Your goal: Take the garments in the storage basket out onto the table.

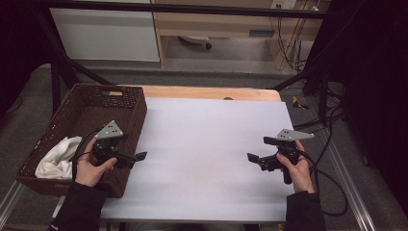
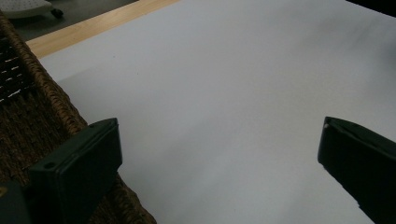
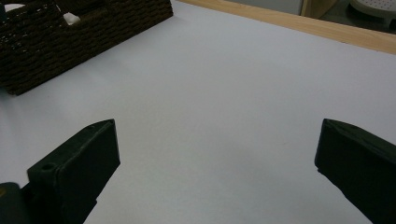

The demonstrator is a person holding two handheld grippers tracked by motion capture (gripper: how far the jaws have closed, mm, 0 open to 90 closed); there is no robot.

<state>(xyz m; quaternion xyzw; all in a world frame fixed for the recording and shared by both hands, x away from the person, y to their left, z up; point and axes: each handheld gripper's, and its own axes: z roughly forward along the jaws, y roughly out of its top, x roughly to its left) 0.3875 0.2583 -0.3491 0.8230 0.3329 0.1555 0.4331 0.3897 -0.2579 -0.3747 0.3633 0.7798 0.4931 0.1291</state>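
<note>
A white cloth (image 1: 57, 158) lies inside the wicker basket (image 1: 129, 98); the left gripper (image 1: 134, 158) hangs over the basket's near right wall, the right gripper (image 1: 256, 159) well away, both jaws spread wide, empty.

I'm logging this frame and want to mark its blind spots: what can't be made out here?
- White cloth in the wicker basket: high view, crumpled, partly behind the left hand; what kind of cloth cannot be told. In the right gripper view it shows through the basket's handle slot.
- Basket: cut off by the left edge in the left gripper view.
- Left gripper and right gripper: small and dark in the high view.
</note>
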